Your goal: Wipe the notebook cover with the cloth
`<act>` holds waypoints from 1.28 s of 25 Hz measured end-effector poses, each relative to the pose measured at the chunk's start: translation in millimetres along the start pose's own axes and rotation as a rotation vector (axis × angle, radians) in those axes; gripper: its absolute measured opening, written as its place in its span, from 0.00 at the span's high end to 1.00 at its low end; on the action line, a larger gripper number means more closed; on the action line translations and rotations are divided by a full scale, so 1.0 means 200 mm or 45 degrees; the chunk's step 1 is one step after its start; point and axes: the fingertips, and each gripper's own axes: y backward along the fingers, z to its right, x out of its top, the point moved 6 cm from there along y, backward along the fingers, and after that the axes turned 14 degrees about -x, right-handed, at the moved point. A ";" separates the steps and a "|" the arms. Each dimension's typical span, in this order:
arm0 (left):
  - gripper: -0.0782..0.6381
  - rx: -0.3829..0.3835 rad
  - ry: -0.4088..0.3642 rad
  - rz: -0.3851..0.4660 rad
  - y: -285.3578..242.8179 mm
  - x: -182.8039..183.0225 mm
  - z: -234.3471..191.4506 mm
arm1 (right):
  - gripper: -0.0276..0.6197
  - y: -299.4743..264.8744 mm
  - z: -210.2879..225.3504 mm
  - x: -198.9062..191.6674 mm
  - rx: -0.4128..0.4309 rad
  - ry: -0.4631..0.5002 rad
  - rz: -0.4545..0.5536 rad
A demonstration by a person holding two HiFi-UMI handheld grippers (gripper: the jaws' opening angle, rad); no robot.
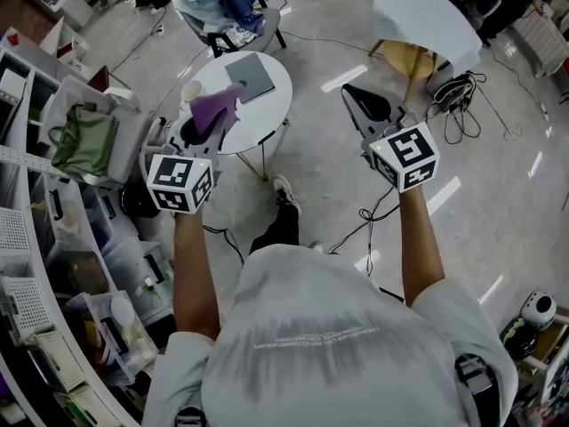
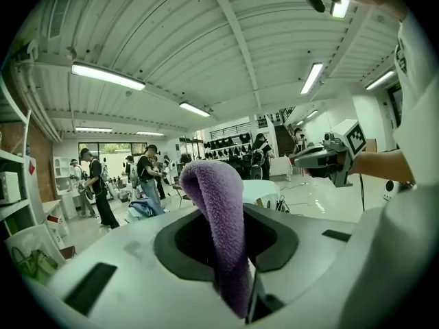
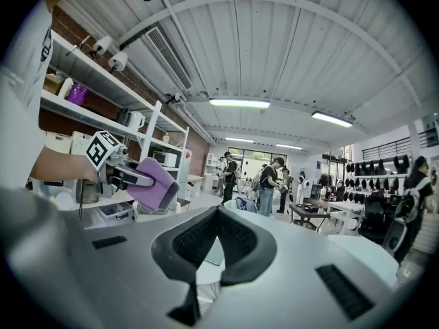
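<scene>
Cloth (image 1: 219,105) sticks up out of the left gripper (image 1: 203,130). It is purple and fluffy. In the left gripper view the two jaws of the left gripper (image 2: 230,252) are squeezed tight on the cloth (image 2: 218,211), and its folded top flops over above them.

The right gripper (image 1: 363,101) is up in the air over the floor, well away from the table (image 1: 267,118). In the right gripper view the jaws of the right gripper (image 3: 218,218) are pressed together at the tips, and nothing is between them.

The notebook (image 1: 250,76) is grey. It lies flat on the round white table, on the far side from the person. Its cover is shut. The cloth is just beside it in the head view, held above the table, and I cannot tell if it touches the notebook. A white cup (image 1: 191,90) stands on the table's left edge.

Each gripper can see the other one. The left gripper view shows the right gripper (image 2: 322,157) held out by a bare arm. The right gripper view shows the left gripper (image 3: 127,175) with the purple cloth (image 3: 156,184) in it.

A chair (image 1: 227,7) piled with blue clothes stands behind the table. A green bag (image 1: 84,140) sits on the shelves at the left. Black cables (image 1: 458,96) lie on the shiny floor at the right. One shoe (image 1: 286,194) of the person shows below the table. People (image 2: 147,177) stand far off in the big room
</scene>
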 end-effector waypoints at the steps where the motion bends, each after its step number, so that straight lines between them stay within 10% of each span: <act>1: 0.77 -0.004 0.008 0.004 -0.03 -0.01 -0.04 | 0.96 -0.04 0.00 -0.01 0.005 0.014 -0.009; 20: 0.77 0.031 0.084 0.021 -0.73 -0.04 -1.18 | 0.96 -1.30 0.28 0.04 0.042 0.087 -0.114; 32: 0.77 0.059 0.148 -0.051 -0.93 -0.20 -1.50 | 0.96 -1.82 0.28 -0.04 0.149 0.117 -0.171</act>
